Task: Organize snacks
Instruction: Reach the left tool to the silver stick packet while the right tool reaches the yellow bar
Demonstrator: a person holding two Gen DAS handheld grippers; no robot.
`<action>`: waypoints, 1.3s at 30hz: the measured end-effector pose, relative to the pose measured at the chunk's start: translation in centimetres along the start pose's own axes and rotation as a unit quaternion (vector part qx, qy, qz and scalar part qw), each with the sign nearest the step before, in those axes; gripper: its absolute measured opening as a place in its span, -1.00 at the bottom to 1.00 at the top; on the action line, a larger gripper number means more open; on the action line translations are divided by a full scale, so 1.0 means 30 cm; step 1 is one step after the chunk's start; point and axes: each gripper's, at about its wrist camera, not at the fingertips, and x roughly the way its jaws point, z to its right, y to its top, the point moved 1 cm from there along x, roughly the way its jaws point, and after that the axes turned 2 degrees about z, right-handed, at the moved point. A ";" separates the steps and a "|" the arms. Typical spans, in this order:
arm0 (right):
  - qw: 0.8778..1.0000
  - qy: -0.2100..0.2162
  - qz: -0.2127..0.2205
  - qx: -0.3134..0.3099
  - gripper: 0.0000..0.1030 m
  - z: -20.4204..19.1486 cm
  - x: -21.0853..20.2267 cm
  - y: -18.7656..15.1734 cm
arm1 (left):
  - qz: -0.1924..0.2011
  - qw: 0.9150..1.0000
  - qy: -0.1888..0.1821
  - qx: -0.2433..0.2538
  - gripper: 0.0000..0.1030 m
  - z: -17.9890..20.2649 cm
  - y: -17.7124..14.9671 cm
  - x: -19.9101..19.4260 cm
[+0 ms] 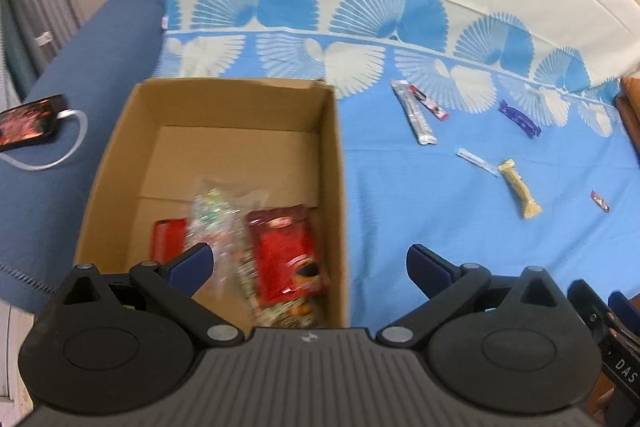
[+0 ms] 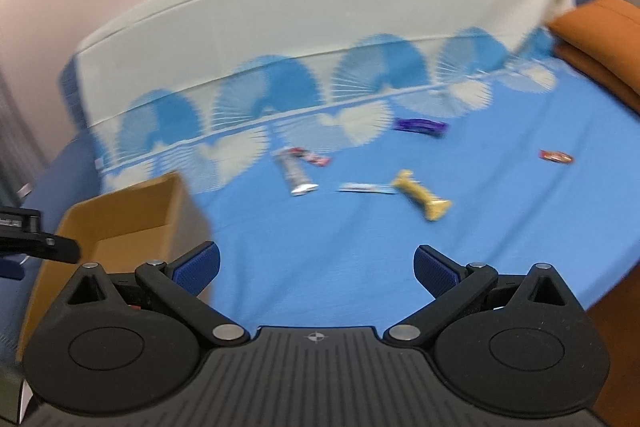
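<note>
At lower left of the left wrist view, the cardboard box (image 1: pixel 224 163) sits on the bed (image 1: pixel 400 219) as collection point; a red pouch (image 1: pixel 286 251), clear candy bag (image 1: pixel 218 223) and red packet (image 1: pixel 168 239) lie inside; a silver bar (image 1: pixel 416 115), purple bar (image 1: pixel 519 118) and yellow bar (image 1: pixel 520 195) remain loose at right; left claw (image 1: pixel 310 263) and right claw (image 2: pixel 316 267) both spread wide, empty; labels unreadable.

Right of the open cardboard box (image 1: pixel 224 147), which holds a red packet (image 1: pixel 286 255) and a clear bag (image 1: pixel 218 223), six wrapped snack bars (image 1: pixel 520 193) lie scattered.
</note>
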 end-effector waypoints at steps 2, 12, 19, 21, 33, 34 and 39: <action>1.000 -0.014 -0.002 0.014 0.99 0.068 0.036 0.007 | -0.008 1.000 -0.001 0.000 1.00 0.046 0.043 0.051; 0.996 -0.074 -0.032 0.033 0.99 0.310 0.352 0.066 | -0.065 0.998 0.023 0.010 1.00 0.290 0.283 0.443; 0.993 -0.093 -0.074 0.025 0.99 0.429 0.658 0.097 | -0.097 0.995 0.025 0.002 1.00 0.459 0.444 0.854; 0.992 -0.092 -0.082 0.029 0.99 0.449 0.745 0.101 | -0.104 0.994 0.017 0.002 1.00 0.492 0.468 0.950; 0.988 -0.113 -0.090 -0.054 1.00 0.505 1.127 0.055 | -0.122 0.992 0.015 0.003 1.00 0.576 0.536 1.323; 0.988 -0.112 -0.085 -0.059 1.00 0.506 1.128 0.048 | -0.104 0.994 0.020 0.002 1.00 0.579 0.535 1.317; 0.989 -0.109 -0.072 -0.065 1.00 0.503 1.133 0.042 | -0.088 0.996 0.019 0.012 1.00 0.584 0.529 1.319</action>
